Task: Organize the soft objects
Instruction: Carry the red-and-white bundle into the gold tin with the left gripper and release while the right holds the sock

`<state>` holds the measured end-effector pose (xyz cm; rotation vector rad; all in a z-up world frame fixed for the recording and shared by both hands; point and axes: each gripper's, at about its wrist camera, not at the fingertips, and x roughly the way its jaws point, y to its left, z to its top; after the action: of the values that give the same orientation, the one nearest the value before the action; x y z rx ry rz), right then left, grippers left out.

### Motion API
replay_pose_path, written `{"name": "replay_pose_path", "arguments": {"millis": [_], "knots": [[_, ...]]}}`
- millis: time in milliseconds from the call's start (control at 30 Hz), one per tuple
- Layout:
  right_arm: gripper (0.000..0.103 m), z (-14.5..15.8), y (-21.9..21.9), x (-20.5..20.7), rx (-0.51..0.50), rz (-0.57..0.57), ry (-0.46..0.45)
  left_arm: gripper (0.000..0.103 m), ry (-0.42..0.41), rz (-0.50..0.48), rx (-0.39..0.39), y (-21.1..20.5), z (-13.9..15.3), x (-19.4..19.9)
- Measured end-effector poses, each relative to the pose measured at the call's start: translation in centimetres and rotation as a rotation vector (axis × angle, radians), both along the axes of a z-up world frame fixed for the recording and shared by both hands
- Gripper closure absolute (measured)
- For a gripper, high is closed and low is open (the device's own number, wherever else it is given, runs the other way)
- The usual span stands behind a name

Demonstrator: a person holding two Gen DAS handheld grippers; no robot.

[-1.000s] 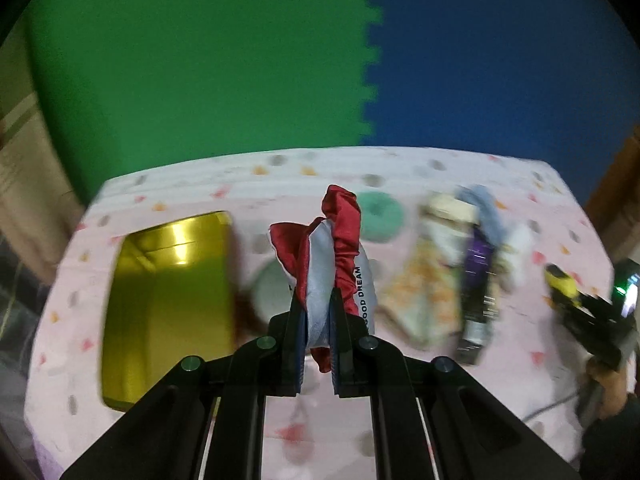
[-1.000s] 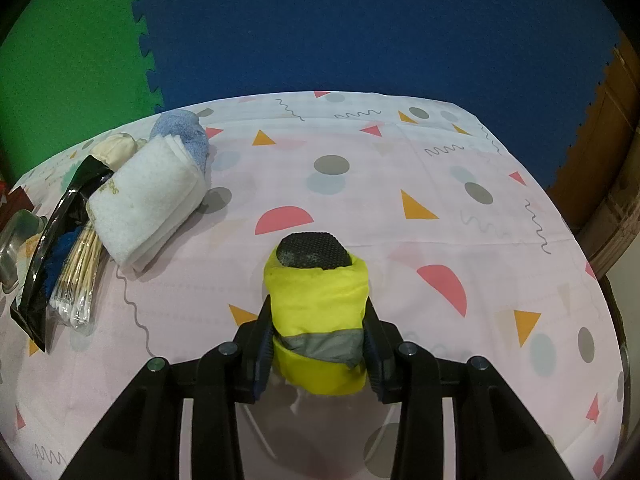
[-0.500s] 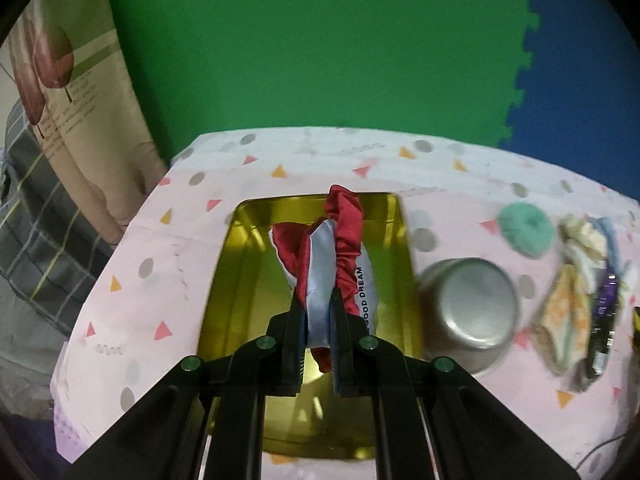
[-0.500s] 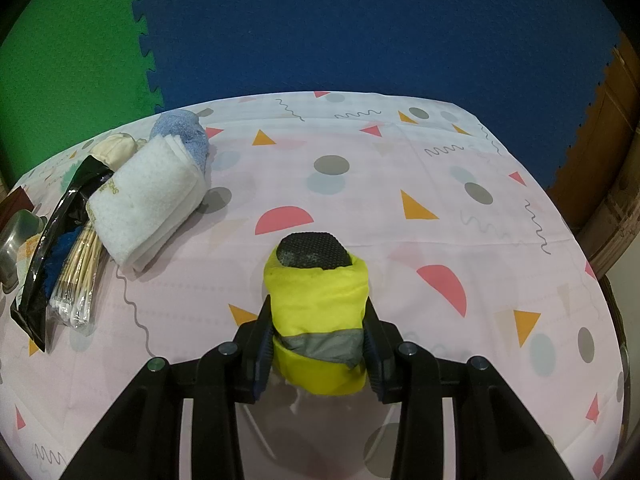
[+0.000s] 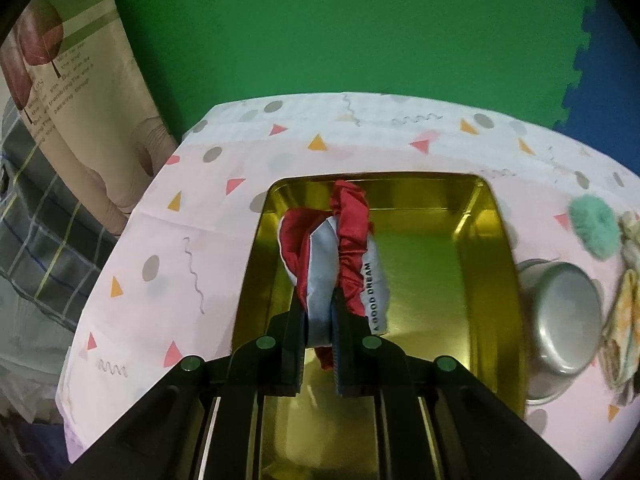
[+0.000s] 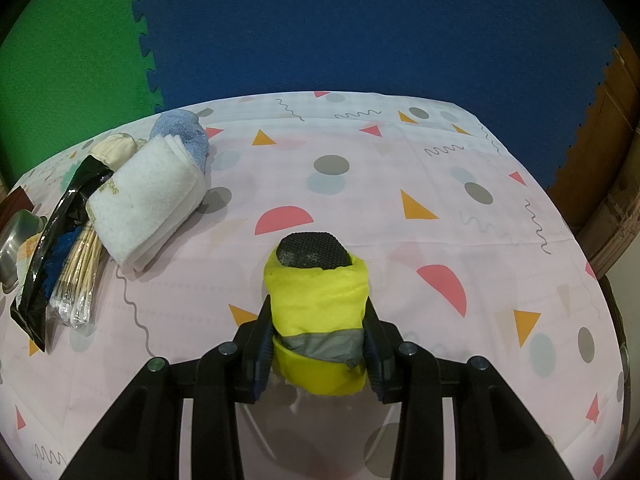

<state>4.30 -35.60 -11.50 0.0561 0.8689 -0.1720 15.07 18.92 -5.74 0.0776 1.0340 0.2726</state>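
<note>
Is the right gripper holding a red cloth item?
No, the right gripper is shut on a yellow pouch; the red and white cloth is in the left gripper.

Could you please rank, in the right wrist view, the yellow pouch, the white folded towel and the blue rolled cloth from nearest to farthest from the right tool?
1. Yellow pouch: clamped in the right tool, at centre.
2. White folded towel: on the tablecloth, up and to the left.
3. Blue rolled cloth: behind the towel, near the table's far left edge.
</note>
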Motion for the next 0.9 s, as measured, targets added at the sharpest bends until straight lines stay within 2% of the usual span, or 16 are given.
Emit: {"name": "replay_pose_path", "arguments": {"millis": [200,300,433,533,667,900], "knots": [[0.064,0.0,0.0,0.0,-0.002,0.0,0.0,0.088,0.005,0.003,0.013,0.5,-0.4,0.2],[0.064,0.0,0.0,0.0,-0.005,-0.001,0.001,0.08,0.002,0.001,0.009,0.7,-0.4,0.1],[0.064,0.0,0.0,0.0,-0.008,-0.001,0.002,0.074,-0.002,0.005,-0.008,0.9,-0.2,-0.3],[0.064,0.0,0.0,0.0,-0.009,-0.001,0.002,0.069,-0.019,-0.002,-0.015,0.7,0.3,-1.1],[0.064,0.0,0.0,0.1,-0.009,-0.001,0.003,0.067,-0.051,0.006,-0.04,0.5,1.1,-2.6],[0.064,0.1,0.0,0.1,-0.012,0.0,0.004,0.063,-0.142,0.049,-0.023,-0.4,2.9,-6.3]]}}
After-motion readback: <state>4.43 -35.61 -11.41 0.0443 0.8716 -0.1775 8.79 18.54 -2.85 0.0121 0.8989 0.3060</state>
